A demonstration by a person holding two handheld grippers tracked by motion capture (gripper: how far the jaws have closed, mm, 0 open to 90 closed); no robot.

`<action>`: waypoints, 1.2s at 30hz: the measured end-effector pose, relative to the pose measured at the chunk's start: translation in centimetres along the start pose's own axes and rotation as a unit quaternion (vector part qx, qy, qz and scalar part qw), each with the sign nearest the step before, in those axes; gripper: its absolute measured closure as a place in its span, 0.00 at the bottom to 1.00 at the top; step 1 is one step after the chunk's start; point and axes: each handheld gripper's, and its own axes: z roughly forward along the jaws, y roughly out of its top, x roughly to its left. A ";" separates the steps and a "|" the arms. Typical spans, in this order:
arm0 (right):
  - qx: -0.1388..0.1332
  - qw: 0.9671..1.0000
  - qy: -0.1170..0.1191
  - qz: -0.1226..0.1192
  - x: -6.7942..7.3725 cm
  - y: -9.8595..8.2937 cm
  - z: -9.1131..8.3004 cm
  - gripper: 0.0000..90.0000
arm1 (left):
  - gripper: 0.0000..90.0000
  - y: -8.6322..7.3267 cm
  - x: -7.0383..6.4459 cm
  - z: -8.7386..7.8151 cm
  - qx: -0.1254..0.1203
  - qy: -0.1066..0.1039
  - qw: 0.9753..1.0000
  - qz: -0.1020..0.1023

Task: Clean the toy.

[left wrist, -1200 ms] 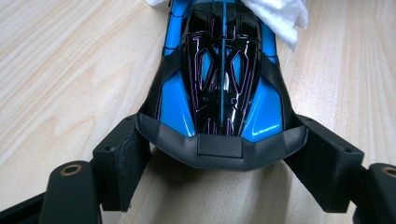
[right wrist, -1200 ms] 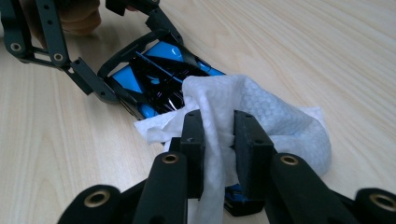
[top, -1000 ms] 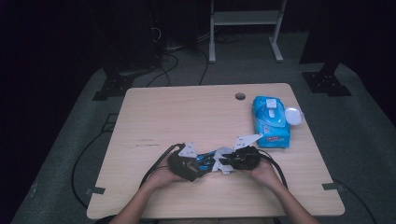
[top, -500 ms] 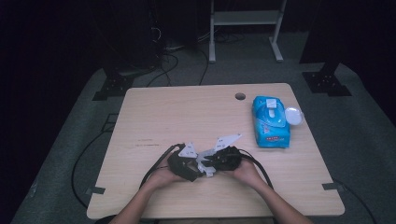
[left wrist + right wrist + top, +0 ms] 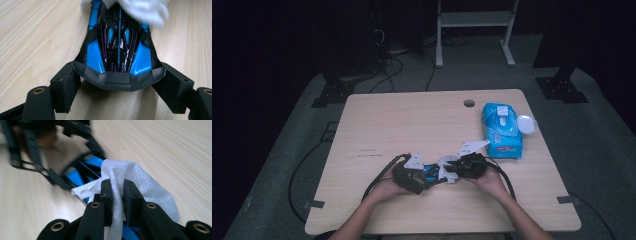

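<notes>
The blue-and-black toy car (image 5: 119,47) lies on the bench (image 5: 412,120) near its front edge, gripped at one end between the left tool's (image 5: 117,87) pads. The right tool (image 5: 117,195) pinches a white wipe (image 5: 140,180) against the car's far end. The high view adds a blue wipes pack (image 5: 502,129) lying well apart toward the right edge.

A blue and black toy car (image 5: 119,53) sits on the wooden table, clamped at its rear end between two black jaws. A crumpled white wipe (image 5: 130,180), pinched between the other pair of jaws, is pressed against its far end.
</notes>
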 end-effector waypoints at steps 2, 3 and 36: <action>0.004 1.000 -0.017 0.014 -1.1 -0.8 -0.6 0.87 | 0.27 0.0 0.0 0.0 0.001 0.000 1.000 0.000; 0.005 0.999 -0.022 0.026 -1.6 -1.1 -0.8 0.87 | 0.27 0.0 0.0 0.0 0.001 0.000 1.000 0.000; -0.004 0.999 -0.024 0.043 -2.5 0.1 0.7 0.87 | 0.27 0.1 0.1 0.1 0.003 0.002 1.000 0.006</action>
